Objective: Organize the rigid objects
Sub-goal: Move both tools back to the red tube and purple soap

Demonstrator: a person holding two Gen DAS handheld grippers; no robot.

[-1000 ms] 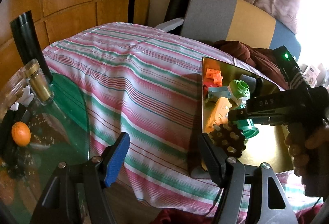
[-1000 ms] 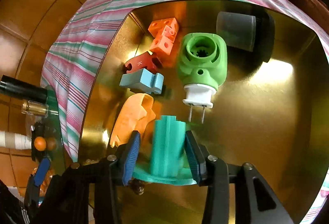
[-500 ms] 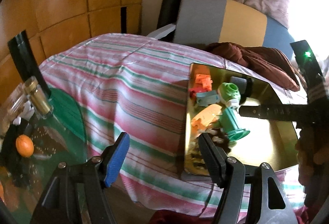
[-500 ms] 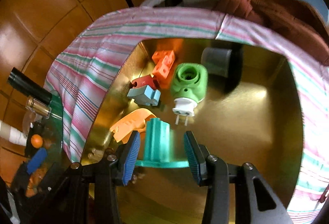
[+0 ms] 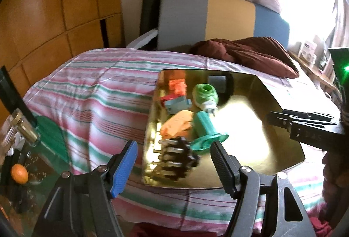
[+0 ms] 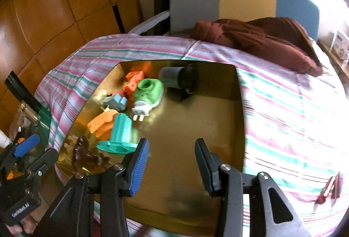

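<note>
Gold tray point(image 6: 218, 75) sits on the striped bedspread point(image 5: 93, 93), parts clustered along its left side. Teal flanged part point(image 6: 121, 131) stands upright on its flange on the tray floor, touching the orange curved piece point(image 6: 101, 122) on its left. Behind those: green plug adapter point(image 6: 148, 91) with white prongs toward the camera, light blue block point(image 6: 116, 102), orange cubes point(image 6: 133, 80), and a grey cylinder point(image 6: 170, 77) lying on its side at the back. Dark brown studded piece point(image 5: 177, 158) lies at the tray's near-left corner, blurry, possibly a gear-like part.

Right gripper point(image 6: 172, 163) hangs over bare tray floor, jaws apart, nothing between them; the teal part is just left of its blue finger and released. Left gripper point(image 5: 174, 163) hovers at the tray's near edge, jaws wide and empty, brown piece seen between them but not pinched. Maroon cloth point(image 6: 261, 41) bunched behind the tray.
</note>
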